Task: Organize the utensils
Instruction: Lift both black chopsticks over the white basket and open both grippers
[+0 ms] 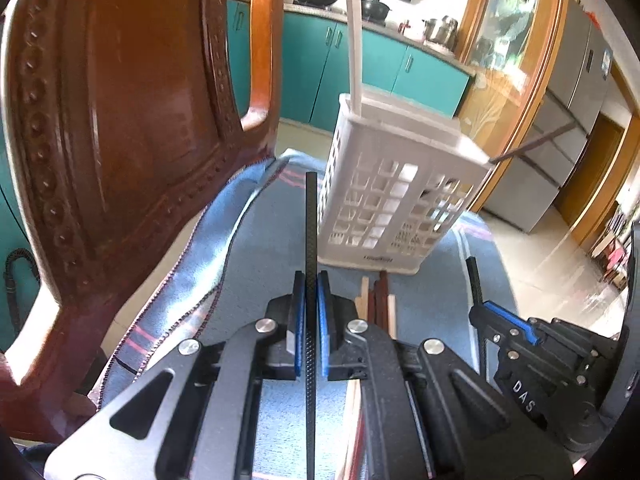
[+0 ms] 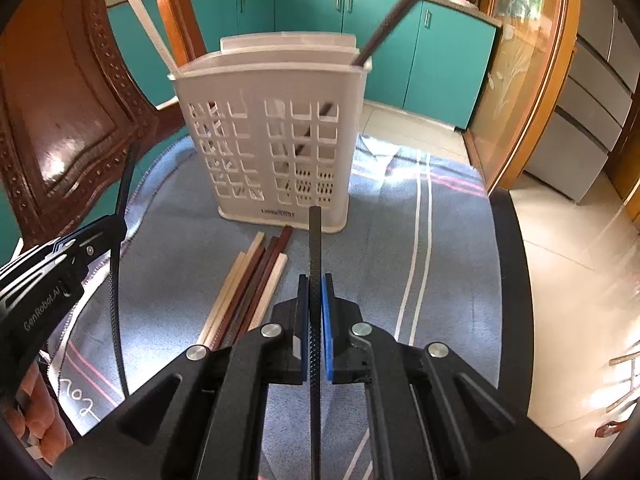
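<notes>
**Both tongs clamped on black rods before the white caddy**

On your left, a carved wooden chair (image 2: pixel 68 120) stands beside the blue cloth (image 2: pixel 400 264). Your left tongs (image 1: pixel 311 292) are clamped on a thin black rod (image 1: pixel 311 240). A bundle of cream and brown chopsticks (image 2: pixel 252 280) lies flat on the cloth, just in front of the white slotted utensil holder (image 2: pixel 276 136). One white stick (image 2: pixel 150 28) and one dark stick (image 2: pixel 400 8) stand leaning inside it. Your right tongs (image 2: pixel 316 296) are clamped on a second black rod (image 2: pixel 315 248).

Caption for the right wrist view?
Right gripper shut on a black chopstick before the white utensil basket, loose chopsticks on the blue cloth.
</notes>
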### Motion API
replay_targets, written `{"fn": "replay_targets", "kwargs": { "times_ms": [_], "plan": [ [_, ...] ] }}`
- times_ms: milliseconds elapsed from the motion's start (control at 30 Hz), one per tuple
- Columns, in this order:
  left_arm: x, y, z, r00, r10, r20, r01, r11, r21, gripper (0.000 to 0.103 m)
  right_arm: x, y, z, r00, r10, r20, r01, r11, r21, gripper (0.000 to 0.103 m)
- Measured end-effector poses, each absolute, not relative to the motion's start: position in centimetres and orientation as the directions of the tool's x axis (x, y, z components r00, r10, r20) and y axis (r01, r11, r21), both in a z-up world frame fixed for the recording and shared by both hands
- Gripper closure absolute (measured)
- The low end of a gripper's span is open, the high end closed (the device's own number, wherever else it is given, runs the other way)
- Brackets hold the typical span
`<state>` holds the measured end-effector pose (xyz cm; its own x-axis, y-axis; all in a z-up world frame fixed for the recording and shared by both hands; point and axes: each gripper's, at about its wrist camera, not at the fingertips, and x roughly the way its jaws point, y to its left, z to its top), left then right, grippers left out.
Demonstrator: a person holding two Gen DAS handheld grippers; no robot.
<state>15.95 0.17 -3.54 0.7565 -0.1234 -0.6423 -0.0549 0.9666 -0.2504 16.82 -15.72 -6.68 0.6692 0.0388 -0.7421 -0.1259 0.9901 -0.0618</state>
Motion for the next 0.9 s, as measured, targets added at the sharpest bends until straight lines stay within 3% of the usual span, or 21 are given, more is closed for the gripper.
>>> {"fn": "replay_targets", "kwargs": {
  "times_ms": [200, 300, 500, 900],
  "plan": [
    [13.9, 1.8, -0.5, 0.834, -0.119, -0.539, -0.059, 0.952, -0.301, 0.096, 15.2, -15.5, -4.7, 0.73, 0.043, -0.682, -0.138, 0.987, -0.085, 0.096],
    [12.3, 2.2, 1.5, 0.886, -0.043, -0.461, -0.084, 0.964, -0.25, 0.096, 14.4, -15.7, -3.5, 0.753, 0.058, -0.655, -0.138, 0.988, -0.071, 0.096],
    [10.2, 3.0, 5.5, 0.937, -0.028, -0.349, -0.071, 0.961, -0.266, 0.096, 12.0, -16.1, 0.2, 0.828, 0.081, -0.555, -0.128, 0.991, -0.047, 0.096],
    [13.4, 3.6, 11.7, 0.971, -0.068, -0.228, -0.026, 0.922, -0.387, 0.096, 11.5, -18.1, 8.9, 0.906, 0.155, -0.394, -0.127, 0.987, 0.096, 0.096]
  ]
}}
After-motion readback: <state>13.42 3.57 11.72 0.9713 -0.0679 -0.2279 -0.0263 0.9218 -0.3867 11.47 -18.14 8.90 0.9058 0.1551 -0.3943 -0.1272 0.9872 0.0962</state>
